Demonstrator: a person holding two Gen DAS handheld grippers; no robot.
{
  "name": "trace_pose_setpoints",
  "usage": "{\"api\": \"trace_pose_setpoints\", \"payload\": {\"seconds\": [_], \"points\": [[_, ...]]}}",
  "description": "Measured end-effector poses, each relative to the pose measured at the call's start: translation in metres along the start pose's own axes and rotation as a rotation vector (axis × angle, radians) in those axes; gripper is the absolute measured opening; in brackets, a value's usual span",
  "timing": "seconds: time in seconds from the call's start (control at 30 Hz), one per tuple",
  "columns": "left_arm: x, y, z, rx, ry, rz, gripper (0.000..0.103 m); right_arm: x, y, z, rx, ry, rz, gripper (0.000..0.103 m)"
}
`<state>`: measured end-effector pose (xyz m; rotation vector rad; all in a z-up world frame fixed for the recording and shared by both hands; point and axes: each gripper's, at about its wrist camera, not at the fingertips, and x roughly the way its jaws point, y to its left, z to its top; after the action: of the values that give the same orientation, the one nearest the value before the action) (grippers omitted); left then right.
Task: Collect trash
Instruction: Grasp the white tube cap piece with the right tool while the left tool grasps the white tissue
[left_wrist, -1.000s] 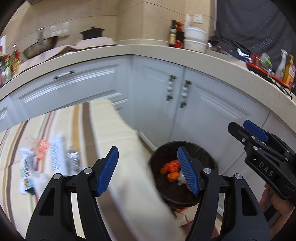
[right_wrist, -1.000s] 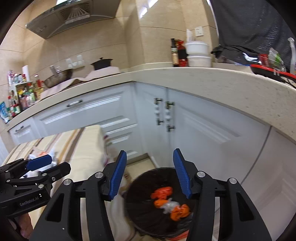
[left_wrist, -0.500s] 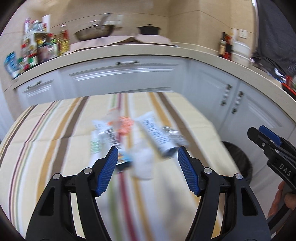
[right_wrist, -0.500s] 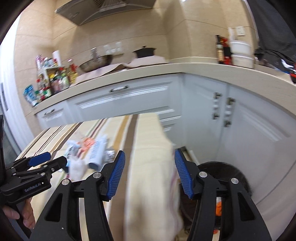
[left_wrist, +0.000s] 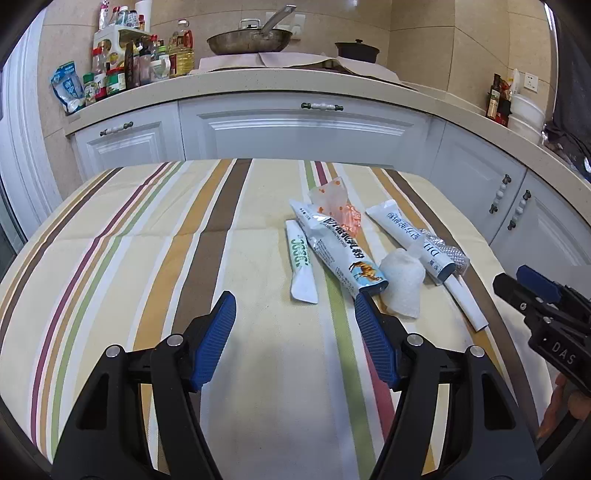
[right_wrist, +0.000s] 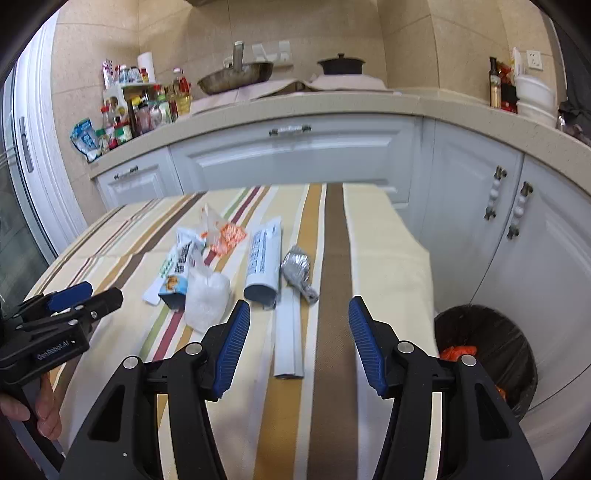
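A pile of trash lies on the striped tablecloth: a long blue-and-white tube, a small green-lettered tube, an orange-spotted wrapper, a white tube, a clear crumpled bag, a silver foil wrapper and a flat white strip. My left gripper is open and empty, just short of the small tube. My right gripper is open and empty over the white strip. A black-lined bin holding orange scraps stands on the floor to the right of the table.
White cabinets and a beige counter run behind and to the right of the table. The counter carries a pan, a dark pot and several bottles. The table's right edge drops toward the bin.
Both grippers have swung left from over the bin to the table. The trash pile now lies in front of them. Both stayed open and empty.
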<state>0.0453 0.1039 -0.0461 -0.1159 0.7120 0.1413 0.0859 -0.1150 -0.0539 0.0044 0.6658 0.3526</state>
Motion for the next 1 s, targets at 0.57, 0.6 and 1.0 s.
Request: {"api": "trace_pose_setpoints", "payload": {"seconds": [0.57, 0.6, 1.0], "points": [[0.017, -0.008, -0.008, 0.006, 0.05, -0.042, 0.065, 0.04, 0.006, -0.007, -0.025, 0.215, 0.018, 0.032], [0.018, -0.009, -0.008, 0.006, 0.051, -0.044, 0.065, 0.041, 0.006, -0.008, -0.025, 0.223, 0.023, 0.03], [0.02, -0.035, -0.006, 0.046, 0.047, -0.095, 0.066, 0.028, 0.002, -0.009, -0.028, 0.194, 0.033, 0.019]]}}
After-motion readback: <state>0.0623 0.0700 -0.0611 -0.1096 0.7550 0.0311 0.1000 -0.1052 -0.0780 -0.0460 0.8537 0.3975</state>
